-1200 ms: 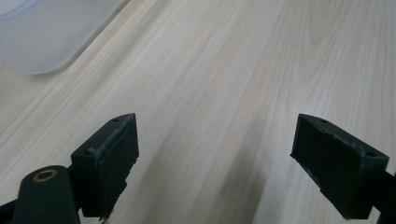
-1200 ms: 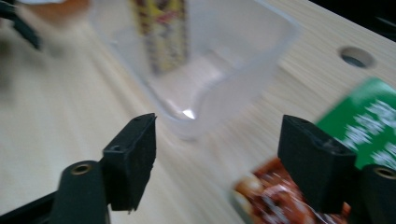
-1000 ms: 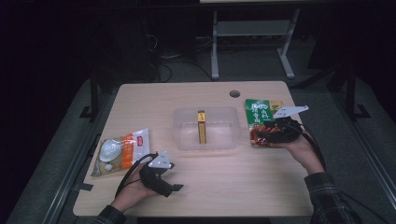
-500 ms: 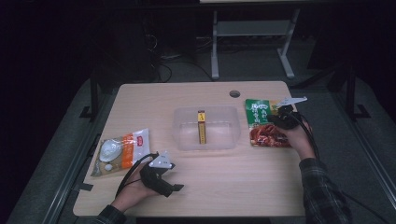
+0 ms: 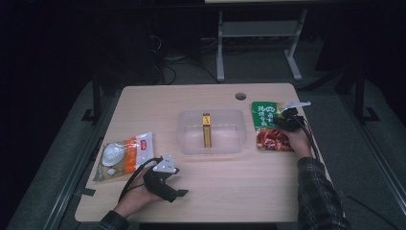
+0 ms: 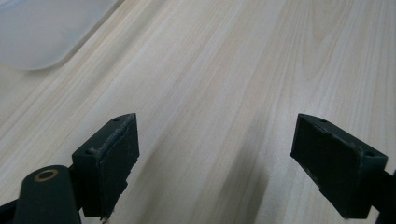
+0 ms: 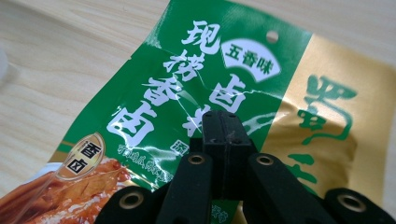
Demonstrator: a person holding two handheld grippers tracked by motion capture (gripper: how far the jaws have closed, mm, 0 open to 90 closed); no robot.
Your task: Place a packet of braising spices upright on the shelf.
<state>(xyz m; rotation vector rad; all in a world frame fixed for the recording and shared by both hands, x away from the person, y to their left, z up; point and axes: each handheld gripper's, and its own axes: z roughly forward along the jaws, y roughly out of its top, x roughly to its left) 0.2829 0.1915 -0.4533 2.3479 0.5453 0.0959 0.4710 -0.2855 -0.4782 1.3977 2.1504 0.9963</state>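
Observation:
A green and red snack packet (image 5: 266, 116) (image 7: 154, 93) lies flat on the table's right side. My right gripper (image 5: 280, 120) (image 7: 223, 125) is over its far green part. The jaws are shut together with their tips at the creased film, and nothing shows between the pads. A hand and a plaid sleeve hold that gripper. My left gripper (image 5: 181, 192) (image 6: 215, 158) rests near the front left edge of the table. Its jaws stand wide open over bare wood, with nothing between them.
A clear plastic tub (image 5: 186, 140) (image 6: 37, 32) stands mid-table with a narrow yellow box (image 5: 207, 130) inside. An orange and clear bag of white items (image 5: 125, 154) lies at the left. A cable hole (image 5: 241, 96) is near the far edge. The table (image 5: 230, 187) is pale wood.
My right gripper has moved from the packet's near red end to its far green end and sunk lower. The left gripper has stayed where it was.

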